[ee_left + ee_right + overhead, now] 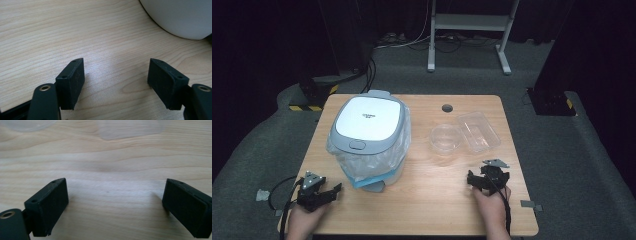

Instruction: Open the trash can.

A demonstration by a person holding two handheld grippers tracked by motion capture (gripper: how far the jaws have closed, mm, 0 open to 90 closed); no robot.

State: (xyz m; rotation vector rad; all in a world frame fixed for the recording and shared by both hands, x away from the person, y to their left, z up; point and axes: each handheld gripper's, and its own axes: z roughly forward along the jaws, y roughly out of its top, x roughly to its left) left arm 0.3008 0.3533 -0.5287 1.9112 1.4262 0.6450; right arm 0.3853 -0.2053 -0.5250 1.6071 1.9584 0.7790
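Wooden surface [432,190] spread under everything, rounded at its corners, with a small dark hole near the far edge; bare grain across both gripper views.

Toward the far left corner, a white and grey lidded bin [368,125], lid down, contents hidden; clear plastic liner [372,159] bunched out under the lid and over the body; something pale blue peeking at the base, hard to make out; in the left gripper view just a curved white wall [180,17] cut off at the top right.

Toward the far right corner, a clear rectangular tray [478,131], and just beside it, nearer the middle, a clear round bowl [445,138]; both faint against the wood, whether touching impossible to tell; in the right gripper view mere pale smears along the top edge.

At the near left corner, left tool [329,192] in a hand partly cut off by the frame, jaws spread wide, holding nothing, well short of the bin.

Near the near right edge, right tool [476,178], jaws spread wide over bare wood, holding nothing, short of the bowl and tray.
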